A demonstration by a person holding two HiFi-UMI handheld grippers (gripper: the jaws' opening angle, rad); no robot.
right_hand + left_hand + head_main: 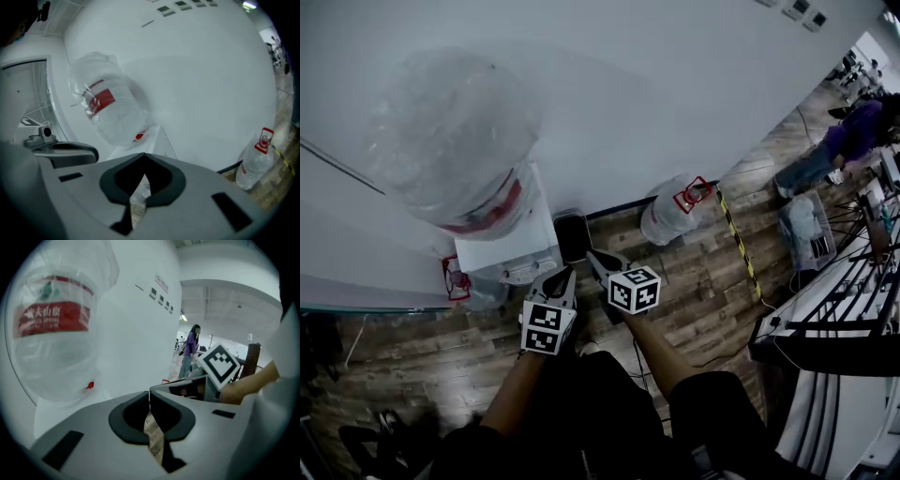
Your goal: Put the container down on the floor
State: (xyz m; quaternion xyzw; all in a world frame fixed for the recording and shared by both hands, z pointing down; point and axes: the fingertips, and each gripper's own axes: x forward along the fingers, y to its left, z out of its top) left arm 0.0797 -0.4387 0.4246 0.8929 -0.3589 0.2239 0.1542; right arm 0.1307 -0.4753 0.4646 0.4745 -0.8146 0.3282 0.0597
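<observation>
The left gripper (pixel 565 273) and the right gripper (pixel 593 256) hang side by side in front of the person, above the wooden floor (pixel 694 291). Both pairs of jaws are pressed together with nothing between them; only a sliver of floor shows through each gap.

The container (pixel 492 281), a clear water bottle with a red handle, is down on the floor at the foot of the white dispenser (pixel 502 248). It sits just left of the left gripper's jaws, lower than them and clear of both pairs.

A large plastic-wrapped bottle (pixel 455 141) sits upside down on top of the dispenser. A second bottle (pixel 668 214) stands against the white wall (pixel 656 84), off to the right of the right gripper. Across the room is a person in purple (pixel 853 136).
</observation>
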